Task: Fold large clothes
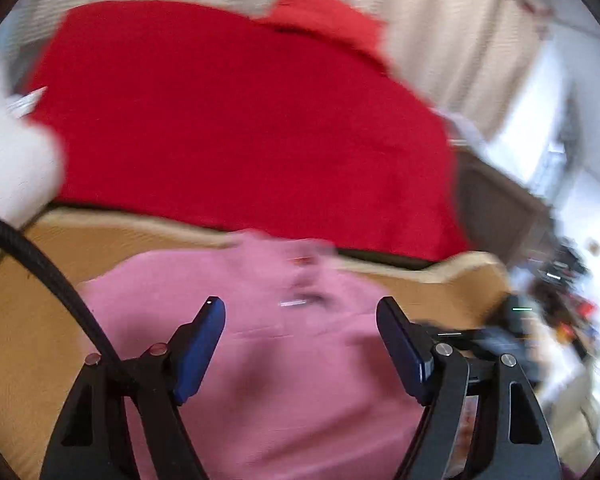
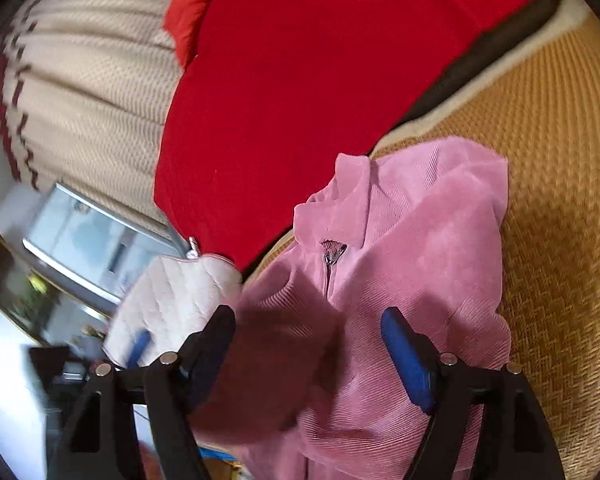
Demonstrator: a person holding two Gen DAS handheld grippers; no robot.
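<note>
A pink corduroy zip jacket (image 2: 400, 240) lies bunched on a woven tan mat (image 2: 560, 200), collar and zip pull facing up. In the left wrist view the same pink jacket (image 1: 260, 340) is blurred, spread below the fingers. My left gripper (image 1: 300, 312) is open above the jacket, with nothing between its blue pads. My right gripper (image 2: 308, 320) is open too, its jaws wide over the jacket's lower front, and I see no cloth pinched between them. The other gripper (image 1: 496, 340) shows at the right edge of the left wrist view.
A red blanket (image 1: 240, 120) covers the bed beyond the tan mat (image 1: 32, 320). A quilted white pouch (image 2: 172, 300) lies at the mat's left. Beige curtains (image 2: 92, 80) hang behind. A black cable (image 1: 52, 276) crosses the left wrist view.
</note>
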